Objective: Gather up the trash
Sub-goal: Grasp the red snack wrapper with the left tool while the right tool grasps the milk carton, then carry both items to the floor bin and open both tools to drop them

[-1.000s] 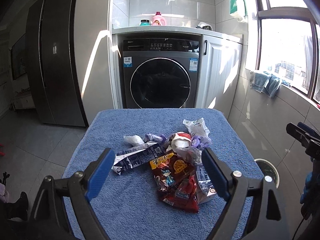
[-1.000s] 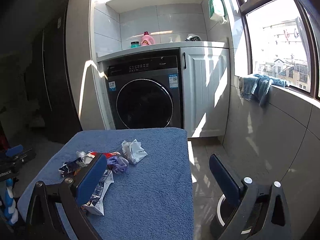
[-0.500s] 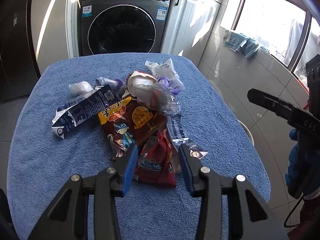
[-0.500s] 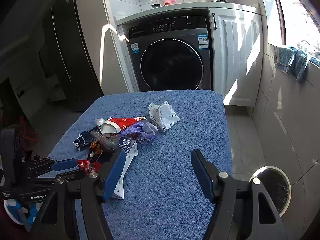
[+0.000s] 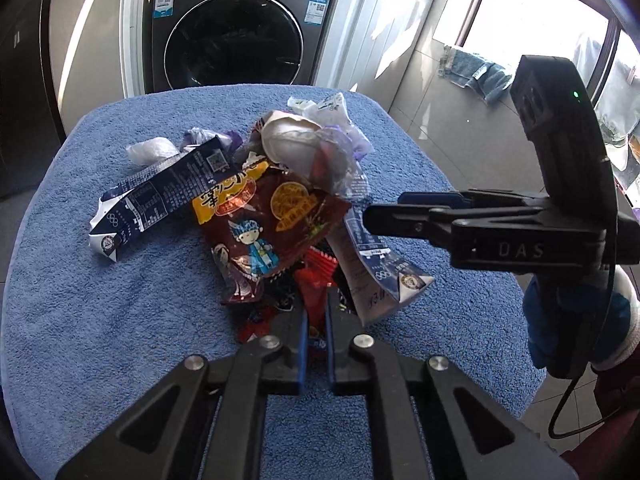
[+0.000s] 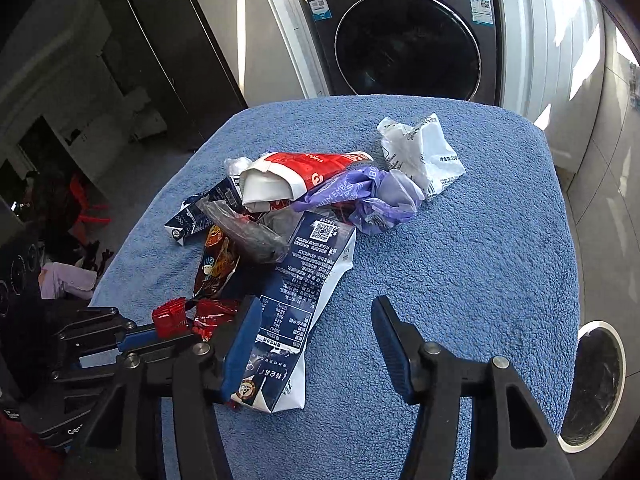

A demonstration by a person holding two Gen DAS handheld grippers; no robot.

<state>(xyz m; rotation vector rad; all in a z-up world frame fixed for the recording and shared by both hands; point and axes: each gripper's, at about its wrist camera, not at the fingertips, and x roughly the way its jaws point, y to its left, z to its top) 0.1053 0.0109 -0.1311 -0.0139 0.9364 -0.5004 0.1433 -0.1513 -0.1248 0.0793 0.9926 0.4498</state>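
Note:
A pile of trash lies on a blue towel-covered table [image 5: 120,320]. My left gripper [image 5: 316,312] is shut on a red snack wrapper [image 5: 316,276] at the near edge of the pile; the wrapper also shows in the right wrist view [image 6: 188,314], pinched by the left gripper. Behind it lie a dark red snack bag [image 5: 272,224], two navy milk cartons [image 5: 160,196] [image 6: 296,304], a red-and-white paper cup [image 6: 304,172], a purple wrapper [image 6: 368,196] and a white crumpled bag [image 6: 420,156]. My right gripper [image 6: 312,332] is open just over the near carton's right side.
A dark front-loading washing machine [image 5: 232,32] stands behind the table, with white cabinets [image 5: 380,28] to its right. A round white-rimmed bin [image 6: 596,384] sits on the tiled floor right of the table. A dark fridge [image 6: 140,40] stands at the left.
My left gripper came down to the pile and closed on the red wrapper. My right gripper moved lower and closer to the table, over the near milk carton, still open.

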